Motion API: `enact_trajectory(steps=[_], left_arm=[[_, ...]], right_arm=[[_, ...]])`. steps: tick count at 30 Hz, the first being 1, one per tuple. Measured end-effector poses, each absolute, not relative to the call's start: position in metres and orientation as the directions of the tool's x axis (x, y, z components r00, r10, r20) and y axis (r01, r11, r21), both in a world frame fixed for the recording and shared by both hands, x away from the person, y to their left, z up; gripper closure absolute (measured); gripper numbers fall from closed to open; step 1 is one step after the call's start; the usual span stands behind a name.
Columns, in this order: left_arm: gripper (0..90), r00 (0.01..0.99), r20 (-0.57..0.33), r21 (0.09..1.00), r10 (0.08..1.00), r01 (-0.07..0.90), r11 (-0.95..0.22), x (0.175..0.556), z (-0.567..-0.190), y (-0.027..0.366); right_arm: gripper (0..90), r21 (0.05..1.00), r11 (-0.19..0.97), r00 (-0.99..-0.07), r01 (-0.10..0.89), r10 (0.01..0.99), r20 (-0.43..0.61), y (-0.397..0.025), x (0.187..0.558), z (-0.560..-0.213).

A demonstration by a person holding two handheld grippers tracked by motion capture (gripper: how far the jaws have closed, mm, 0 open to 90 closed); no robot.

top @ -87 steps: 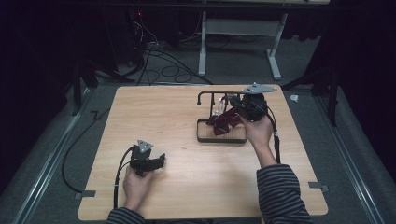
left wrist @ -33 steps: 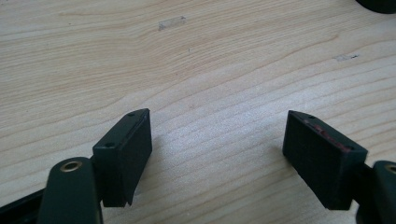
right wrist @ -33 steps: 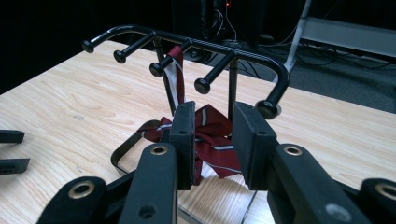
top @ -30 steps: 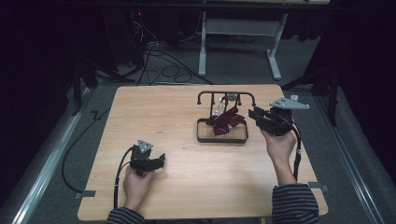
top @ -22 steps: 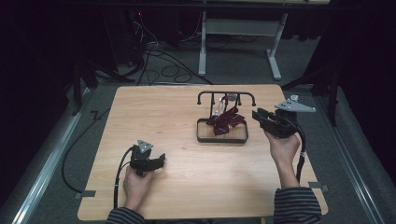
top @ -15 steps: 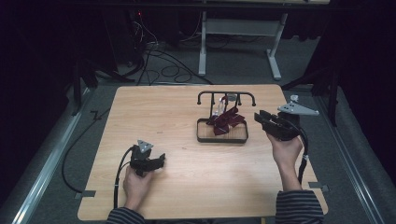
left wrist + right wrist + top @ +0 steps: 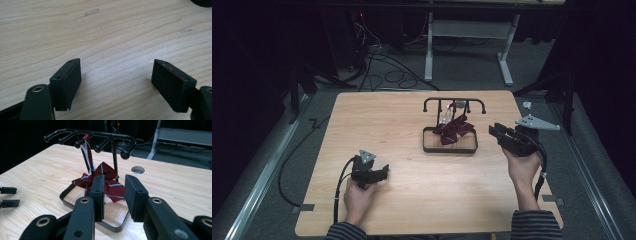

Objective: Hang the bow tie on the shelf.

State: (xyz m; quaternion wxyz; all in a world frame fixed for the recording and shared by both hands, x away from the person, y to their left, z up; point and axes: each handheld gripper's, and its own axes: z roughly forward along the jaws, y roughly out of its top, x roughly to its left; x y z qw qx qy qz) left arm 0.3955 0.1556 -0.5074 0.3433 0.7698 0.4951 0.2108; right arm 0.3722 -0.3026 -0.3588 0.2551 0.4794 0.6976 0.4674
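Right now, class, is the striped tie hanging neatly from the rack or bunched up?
Mostly bunched. One end of the tie hangs from a rack peg; the rest lies crumpled in the tray below.

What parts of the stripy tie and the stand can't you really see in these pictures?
- Tie: in the right gripper view, the right gripper covers its lower folds, so where its ends lie is hidden.
- Tie in the high view: too small to make out the stripes or how it hangs.
- Stand's tray: near rim hidden behind the same gripper.
- Left gripper: its view shows bare table; a dark thing is cut off at the top edge.
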Motion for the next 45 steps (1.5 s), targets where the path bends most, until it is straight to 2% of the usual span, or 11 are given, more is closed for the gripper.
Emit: enact_trajectory(steps=[45], left_arm=[[24.6, 0.422, -0.014, 0.737, 0.907, 0.617, -0.276, 0.395, -0.507, 0.156]], right_arm=[[71.2, 0.885, 0.069, -0.416, 0.460, 0.898, 0.146, -0.308, 0.337, -0.389]])
